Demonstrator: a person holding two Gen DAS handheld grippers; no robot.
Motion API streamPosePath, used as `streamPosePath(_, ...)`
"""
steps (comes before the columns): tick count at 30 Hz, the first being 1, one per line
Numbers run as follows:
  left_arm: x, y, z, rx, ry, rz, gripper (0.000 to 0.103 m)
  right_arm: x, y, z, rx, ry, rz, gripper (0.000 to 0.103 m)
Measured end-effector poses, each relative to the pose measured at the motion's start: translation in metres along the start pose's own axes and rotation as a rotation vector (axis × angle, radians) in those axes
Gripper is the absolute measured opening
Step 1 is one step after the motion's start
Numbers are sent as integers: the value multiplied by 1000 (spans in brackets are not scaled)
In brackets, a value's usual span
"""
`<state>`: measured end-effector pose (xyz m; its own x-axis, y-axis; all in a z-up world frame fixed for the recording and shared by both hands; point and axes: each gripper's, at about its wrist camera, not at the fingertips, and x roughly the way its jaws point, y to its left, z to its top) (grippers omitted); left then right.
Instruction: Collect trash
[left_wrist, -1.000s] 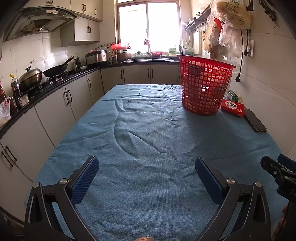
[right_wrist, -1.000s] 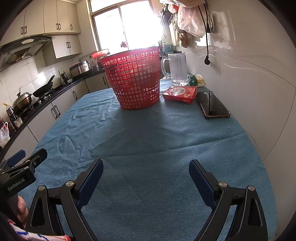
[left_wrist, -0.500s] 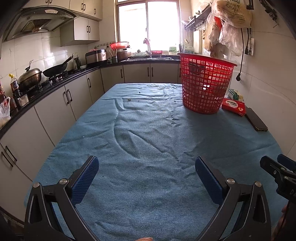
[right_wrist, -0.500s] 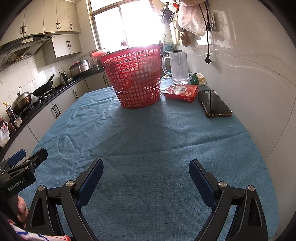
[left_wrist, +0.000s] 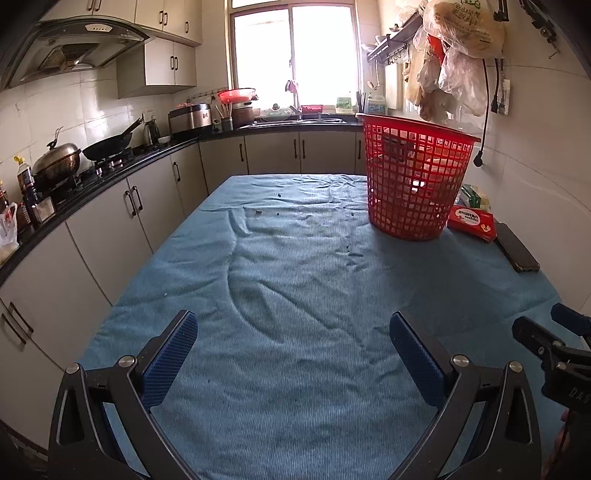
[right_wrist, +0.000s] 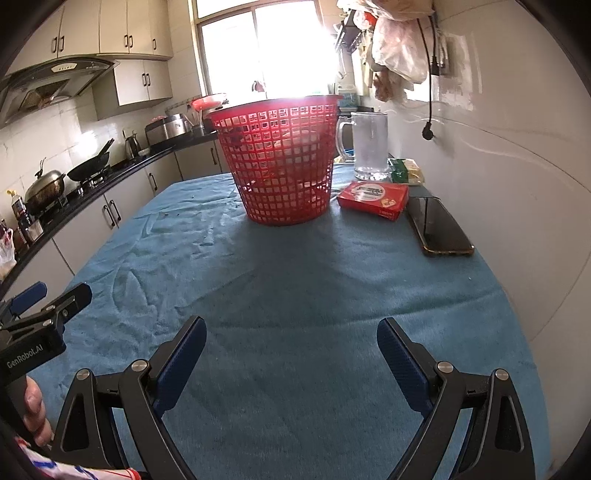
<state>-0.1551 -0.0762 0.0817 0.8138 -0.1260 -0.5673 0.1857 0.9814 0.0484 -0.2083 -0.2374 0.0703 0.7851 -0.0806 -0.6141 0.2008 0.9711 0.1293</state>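
Change noted: over the last second almost nothing has altered. In both wrist views the red basket (left_wrist: 413, 177) sits slightly differently in frame, read as a small drift of the two tools; nothing on the table has been moved. Judged from this: a pause or the end of the collecting, not a pick-up.

Left gripper (left_wrist: 293, 341): held low over the near end of the table, jaws spread wide, nothing between the blue pads.

Right gripper (right_wrist: 291, 349): likewise spread wide and empty, held beside the left one; a hand (right_wrist: 35, 413) is seen at the left tool's handle.

Trash: pale crumpled items are visible through the mesh inside the basket, which stands upright at the far right of the table. Only small dark crumbs (left_wrist: 275, 206) are left scattered on the cloth, well apart from both grippers, probably too fine for pinching.

Surface: a blue cloth (left_wrist: 295, 295), ribbed and creased, covering the table.

Other items: a red box (right_wrist: 373, 199) just beside the basket, a phone (right_wrist: 439, 229) nearer, a glass jug (right_wrist: 369, 146) behind.

Room: a kitchen; pale cupboards, dark counter with wok and pot on the left, bright window at the far end, bags hung on the right wall.
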Motion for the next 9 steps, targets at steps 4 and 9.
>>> streamPosePath(4,8,-1,7,-2,6,-8,103,10,2,4,-11,16,5,96)
streamPosePath(9,17,-4,10,11,16,-4,103,18,3,6,-12,33,14,96)
